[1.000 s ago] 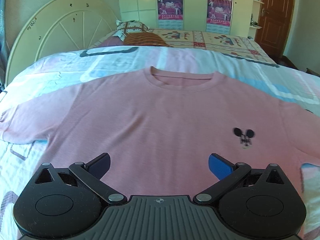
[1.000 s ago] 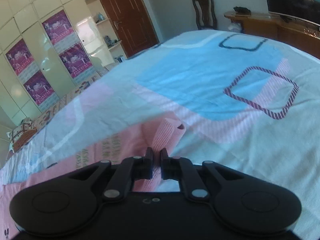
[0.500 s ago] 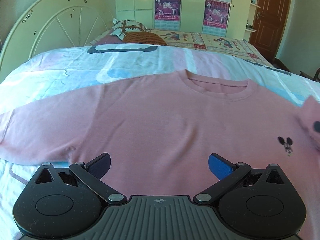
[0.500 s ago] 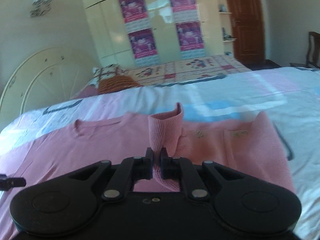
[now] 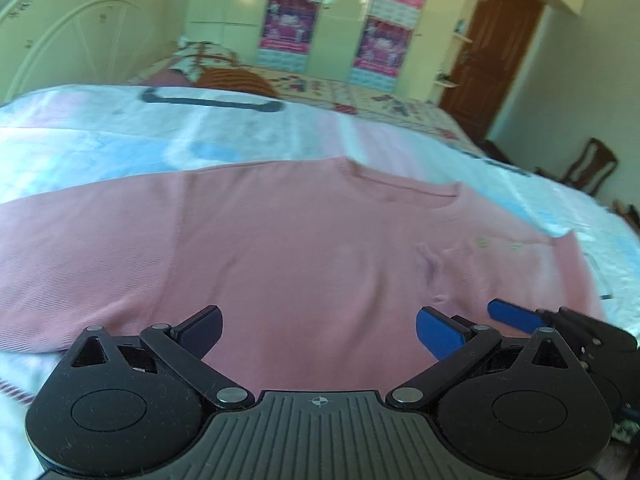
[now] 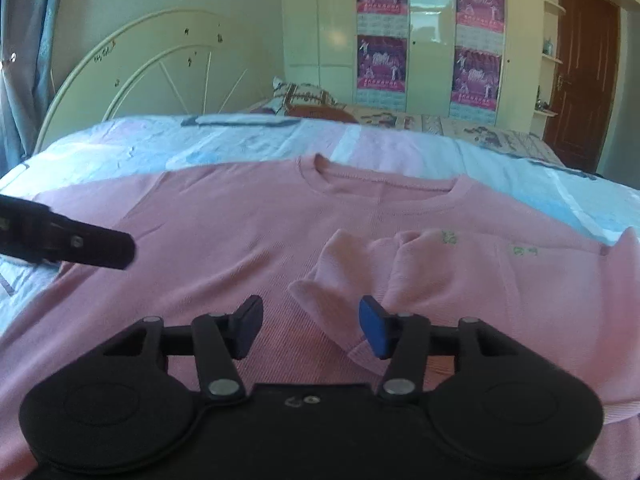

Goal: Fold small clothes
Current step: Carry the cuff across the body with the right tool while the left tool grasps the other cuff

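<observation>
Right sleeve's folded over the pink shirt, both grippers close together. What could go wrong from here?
1. The folded sleeve lies bunched and creased on the pink shirt; as the right gripper opens, that may set a lumpy fold.
2. The left gripper, jaws closing with nothing between them, sits right beside the right one; they could collide.

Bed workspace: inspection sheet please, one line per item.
Surface: bed with a patterned cover.
Job's things: pink shirt spread flat, its right sleeve folded across the chest.
Clutter: pillows by the headboard.
Grippers: right claw opening, sleeve lying between its jaws, not pinched; left claw closing over the shirt, nothing between its jaws.
Cables: nothing seen.
Surroundings: wardrobe with posters, brown door, chair.
</observation>
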Available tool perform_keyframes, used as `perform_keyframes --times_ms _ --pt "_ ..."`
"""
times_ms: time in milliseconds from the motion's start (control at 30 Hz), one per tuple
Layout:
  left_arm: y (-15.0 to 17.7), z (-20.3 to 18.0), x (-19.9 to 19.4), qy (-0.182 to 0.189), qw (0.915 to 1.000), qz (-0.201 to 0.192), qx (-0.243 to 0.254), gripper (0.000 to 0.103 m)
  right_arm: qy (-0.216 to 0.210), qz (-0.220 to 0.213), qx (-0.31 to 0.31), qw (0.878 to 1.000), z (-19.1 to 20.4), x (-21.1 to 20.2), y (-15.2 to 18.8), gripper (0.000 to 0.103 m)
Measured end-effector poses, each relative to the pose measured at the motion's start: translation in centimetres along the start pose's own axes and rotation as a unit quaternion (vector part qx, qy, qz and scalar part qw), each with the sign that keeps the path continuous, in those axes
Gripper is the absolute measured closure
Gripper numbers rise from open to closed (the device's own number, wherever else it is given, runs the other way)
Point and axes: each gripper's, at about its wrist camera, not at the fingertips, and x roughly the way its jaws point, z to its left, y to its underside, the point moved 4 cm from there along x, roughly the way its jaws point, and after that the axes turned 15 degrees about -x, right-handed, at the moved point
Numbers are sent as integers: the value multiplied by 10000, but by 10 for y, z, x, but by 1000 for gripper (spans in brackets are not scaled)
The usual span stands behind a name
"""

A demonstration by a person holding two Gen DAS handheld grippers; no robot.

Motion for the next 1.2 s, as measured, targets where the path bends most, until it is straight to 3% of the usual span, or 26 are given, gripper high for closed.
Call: perform_keyframes --times_ms 33,67,100,233,333,433,500,533,600,700,767,1000,1200 --pt "1 -10 9 126 9999 109 33 31 107 -15 177 9998 -9 -9 3 67" --pt "4 -21 21 251 9993 253 74 36 233 27 398 9989 -21 -16 7 86" --pt "6 -32 31 355 9988 333 115 36 370 57 633 9973 -34 -21 11 90" --pt "15 -72 66 445 9966 609 340 36 1222 13 1617 9792 -102 -57 40 88" --pt "23 -97 81 333 9947 660 716 36 1924 -59 2432 9507 -155 -87 68 87" --pt "29 -111 92 280 9931 674 918 40 2209 -67 3096 9248 -194 -107 96 87" --pt "30 -117 93 393 9923 596 1014 65 2323 -50 3343 9134 -211 -115 113 87" --pt "28 -119 89 513 9923 582 964 91 2346 -39 3442 9091 -217 -117 119 87" --pt "19 -122 74 551 9938 273 928 95 2372 -37 3568 9036 -224 -118 128 87" --pt "9 -116 48 655 9943 -97 834 95 2332 -55 3637 9018 -227 -113 133 86" --pt "1 -102 33 533 9947 -321 824 95 2245 -60 3622 9046 -227 -110 131 86" --pt "-10 -45 37 195 9989 -200 388 95 1858 -40 3518 9175 -225 -95 123 86" --pt "1 -34 57 -11 9990 4 446 94 1404 -36 2967 9446 -210 -77 102 89"
